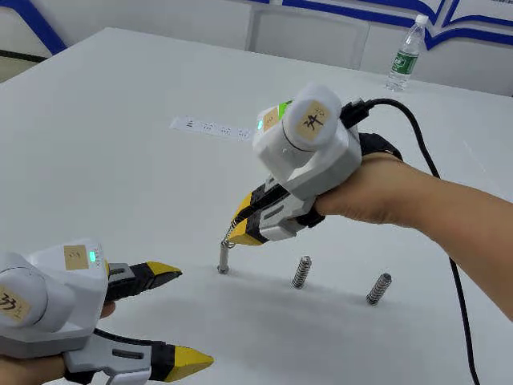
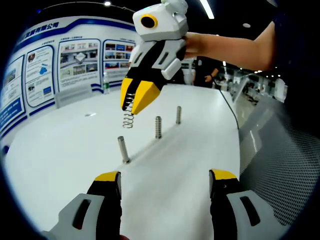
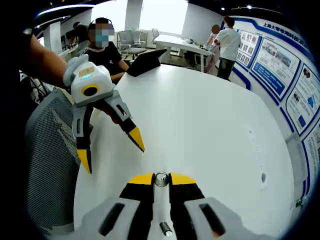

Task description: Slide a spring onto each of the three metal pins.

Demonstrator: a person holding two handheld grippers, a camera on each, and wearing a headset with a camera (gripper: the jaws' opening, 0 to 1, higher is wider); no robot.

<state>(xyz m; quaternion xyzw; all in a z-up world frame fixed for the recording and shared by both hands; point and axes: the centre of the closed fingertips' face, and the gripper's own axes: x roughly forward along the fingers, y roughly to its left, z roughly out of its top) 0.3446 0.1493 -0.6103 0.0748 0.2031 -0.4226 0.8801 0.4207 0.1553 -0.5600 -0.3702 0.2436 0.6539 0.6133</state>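
A bare metal pin (image 1: 223, 258) (image 2: 122, 148) stands upright on the white table (image 1: 120, 160). My right gripper (image 1: 235, 233) (image 2: 134, 107) (image 3: 161, 178) is shut on a spring (image 1: 230, 237) (image 2: 128, 114) (image 3: 161, 178), which hangs just above that pin. To the right, two more pins each carry a spring (image 1: 301, 273) (image 1: 379, 289) (image 2: 158, 127) (image 2: 178, 115). My left gripper (image 1: 195, 317) (image 2: 165, 176) (image 3: 112, 157) is open at the near left, holding nothing, a short way from the bare pin.
A white power strip (image 1: 212, 128) lies farther back on the table and a water bottle (image 1: 405, 54) stands at the far edge. A black cable (image 1: 433, 168) trails from the right gripper. People stand and sit beyond the table (image 3: 102, 47).
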